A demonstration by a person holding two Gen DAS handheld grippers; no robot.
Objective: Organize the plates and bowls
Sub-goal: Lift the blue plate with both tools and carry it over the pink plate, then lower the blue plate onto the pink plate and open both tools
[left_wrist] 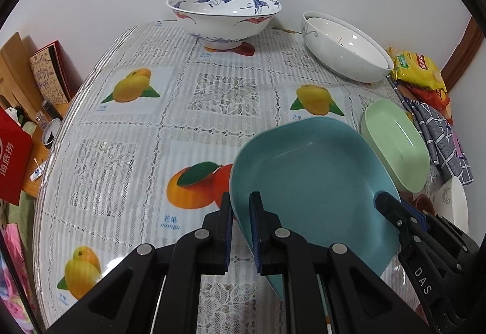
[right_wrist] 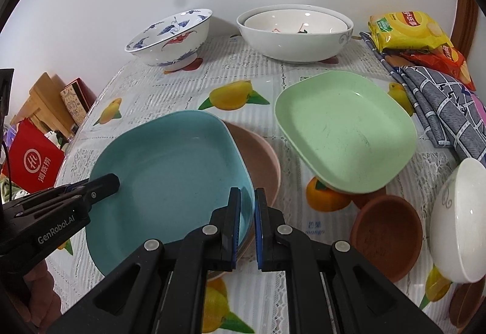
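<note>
**Blue plate gripped on two rims**

Left wrist view only: wooden boards (left_wrist: 13,66) and a patterned box (left_wrist: 48,76) off the tabletop's left edge, a red bag (left_wrist: 12,158) below them. Crane-painted bowl (left_wrist: 223,15) at the far edge, upright on its foot. White nested bowls (left_wrist: 346,45) toward the far right corner, tilted in this view. Pink plate hidden here behind the blue plate (left_wrist: 313,182).

Right wrist view only: pink plate (right_wrist: 258,158) under and just beside the blue plate's right side; whether touching, cannot tell. Green plate (right_wrist: 346,127) right of it, overlapping a brown piece beneath. Terracotta bowl (right_wrist: 385,233) near the front edge, a white bowl (right_wrist: 458,221) on its side just beside it. Snack bags (right_wrist: 407,30) and a checked cloth (right_wrist: 446,103) along the right edge.

Left gripper (left_wrist: 241,224) angled steeply down, jaws clamped on the blue plate's left rim. Right gripper (right_wrist: 247,221) angled down likewise, jaws closed on the plate's right rim. Plate over the tabletop (left_wrist: 121,127) near its front edge, between the two grippers.
</note>
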